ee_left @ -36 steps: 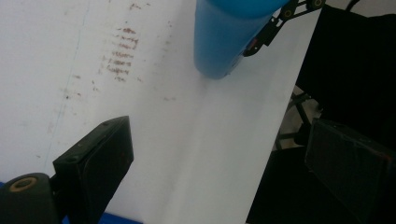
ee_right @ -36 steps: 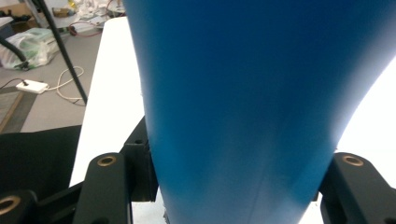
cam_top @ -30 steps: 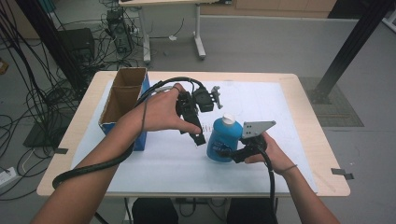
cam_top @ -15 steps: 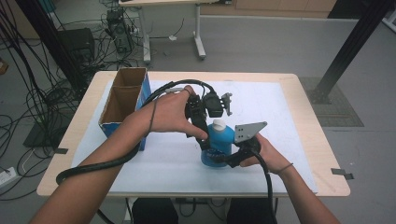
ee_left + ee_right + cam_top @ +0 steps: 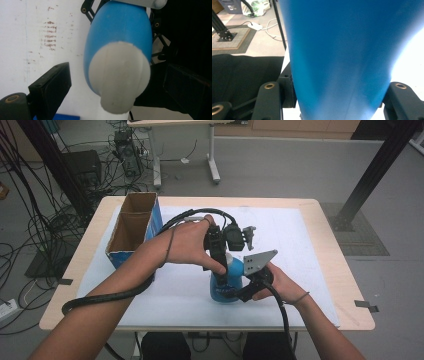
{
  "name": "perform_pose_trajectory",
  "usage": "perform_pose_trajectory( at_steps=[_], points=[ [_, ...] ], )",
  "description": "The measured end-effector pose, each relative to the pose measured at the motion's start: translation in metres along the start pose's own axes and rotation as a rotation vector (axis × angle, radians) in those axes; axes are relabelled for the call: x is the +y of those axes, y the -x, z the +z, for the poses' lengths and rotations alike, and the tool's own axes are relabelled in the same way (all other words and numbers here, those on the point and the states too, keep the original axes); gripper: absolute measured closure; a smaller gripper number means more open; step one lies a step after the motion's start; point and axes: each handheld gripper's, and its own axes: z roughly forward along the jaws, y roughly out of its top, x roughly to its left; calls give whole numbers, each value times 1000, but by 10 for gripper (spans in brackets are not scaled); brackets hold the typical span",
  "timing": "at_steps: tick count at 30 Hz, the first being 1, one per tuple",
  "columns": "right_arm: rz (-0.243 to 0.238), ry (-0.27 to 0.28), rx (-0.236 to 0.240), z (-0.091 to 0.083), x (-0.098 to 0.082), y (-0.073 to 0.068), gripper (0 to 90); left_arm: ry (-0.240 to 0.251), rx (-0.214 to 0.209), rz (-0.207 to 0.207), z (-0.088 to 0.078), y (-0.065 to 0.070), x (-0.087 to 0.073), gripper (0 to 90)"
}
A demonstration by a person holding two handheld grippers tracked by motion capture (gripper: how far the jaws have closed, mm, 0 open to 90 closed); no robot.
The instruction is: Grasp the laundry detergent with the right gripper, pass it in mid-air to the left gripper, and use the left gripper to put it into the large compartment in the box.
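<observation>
Cardboard box (image 5: 131, 232) blocks the table's left — white mat (image 5: 300, 245) right lies open.

A bottle (image 5: 228, 282) stood on the table (image 5: 325, 250) near its front edge; an open box (image 5: 131, 227) sat behind it, leftward.

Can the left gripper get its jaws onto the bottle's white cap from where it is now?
Probably yes: the left gripper is open, its jaws either side of the white cap, with nothing between.
</observation>
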Motion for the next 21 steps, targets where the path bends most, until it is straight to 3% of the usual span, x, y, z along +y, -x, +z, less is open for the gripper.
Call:
perform_pose_trajectory(
  at_steps=[11,21],
  points=[
    [-13,-24,50,3,9,8,411,-31,-3,39,0,3,9,82],
    [-12,-22,50,4,8,8,411,-44,1,38,2,3,11,83]
  ],
)
